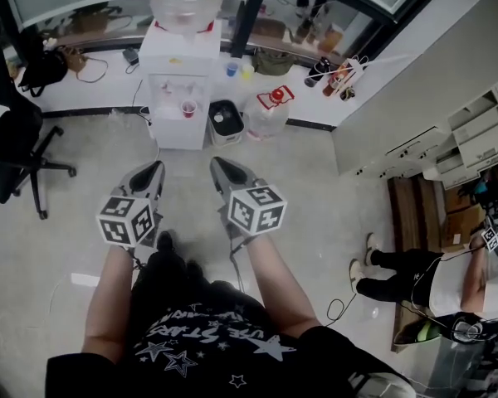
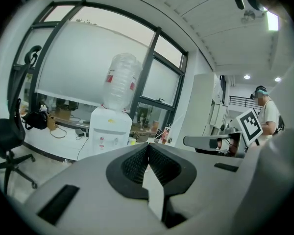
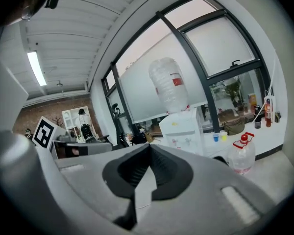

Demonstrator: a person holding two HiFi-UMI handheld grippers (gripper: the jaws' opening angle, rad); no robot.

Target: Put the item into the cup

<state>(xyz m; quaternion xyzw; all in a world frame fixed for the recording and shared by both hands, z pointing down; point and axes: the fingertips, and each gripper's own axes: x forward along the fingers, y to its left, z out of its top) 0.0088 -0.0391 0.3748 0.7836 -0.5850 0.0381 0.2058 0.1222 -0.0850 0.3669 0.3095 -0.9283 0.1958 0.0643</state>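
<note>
I stand on a grey floor facing a white water dispenser (image 1: 181, 81) with a big clear bottle on top. A small red cup (image 1: 188, 108) sits in its alcove. My left gripper (image 1: 153, 168) and right gripper (image 1: 218, 164) are held side by side at waist height, short of the dispenser, both shut with nothing between the jaws. In the left gripper view the left gripper (image 2: 148, 146) points at the dispenser (image 2: 110, 131); in the right gripper view the right gripper (image 3: 149, 147) does the same toward the dispenser (image 3: 183, 129). A blue cup (image 1: 231, 70) and a yellow cup (image 1: 247, 70) stand on the ledge behind.
A black bin (image 1: 226, 121) and a red-capped water jug (image 1: 270, 110) stand right of the dispenser. A black office chair (image 1: 12, 152) is at the left. A seated person (image 1: 415, 276) and wooden furniture are at the right, beside a white partition wall (image 1: 415, 98).
</note>
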